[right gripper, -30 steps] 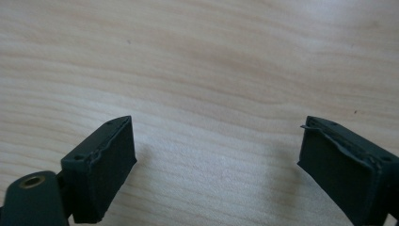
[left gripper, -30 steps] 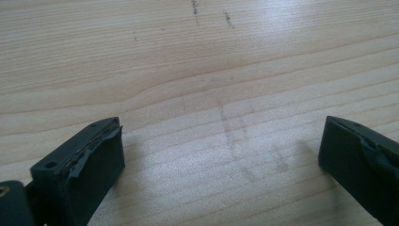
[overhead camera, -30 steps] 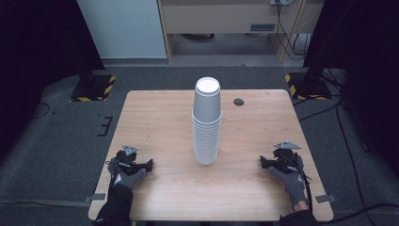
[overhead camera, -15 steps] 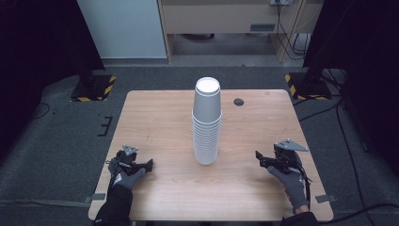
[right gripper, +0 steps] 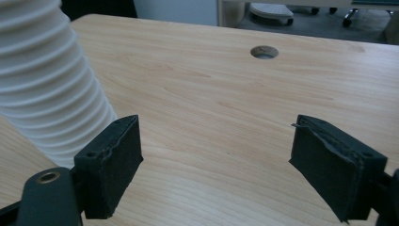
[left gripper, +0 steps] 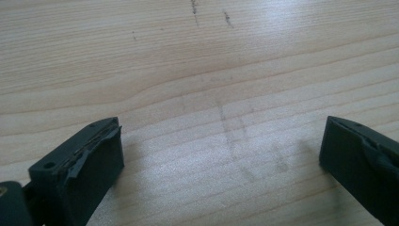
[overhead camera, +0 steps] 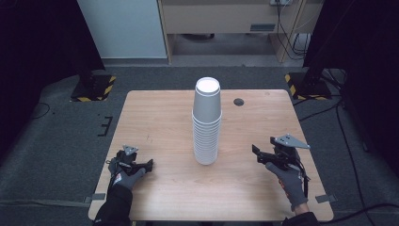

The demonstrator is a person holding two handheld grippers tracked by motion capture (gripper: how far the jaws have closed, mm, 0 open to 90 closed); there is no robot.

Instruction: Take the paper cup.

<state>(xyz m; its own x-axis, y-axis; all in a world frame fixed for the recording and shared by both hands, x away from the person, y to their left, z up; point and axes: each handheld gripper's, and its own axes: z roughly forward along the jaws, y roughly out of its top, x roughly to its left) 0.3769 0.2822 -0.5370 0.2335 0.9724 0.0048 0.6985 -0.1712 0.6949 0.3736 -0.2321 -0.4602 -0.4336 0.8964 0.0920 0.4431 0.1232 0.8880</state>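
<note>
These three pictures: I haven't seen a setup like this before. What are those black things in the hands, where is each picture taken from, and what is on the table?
No robot arm is at work here. A person in gloves holds a hand-held two-jaw gripper in each hand: the left gripper and the right gripper.

The high view comes from a fixed camera above the person's side, looking down on the wooden table. The other two pictures come from small cameras riding on the grippers, looking out between their own black jaws.

On the table stands a tall stack of white cups, upside down, near the middle. A small round hole lies in the tabletop behind it.

Nothing is held. Both grippers are open; the left gripper view looks down at bare wood, and the right gripper view has the cup stack at its left.
</note>
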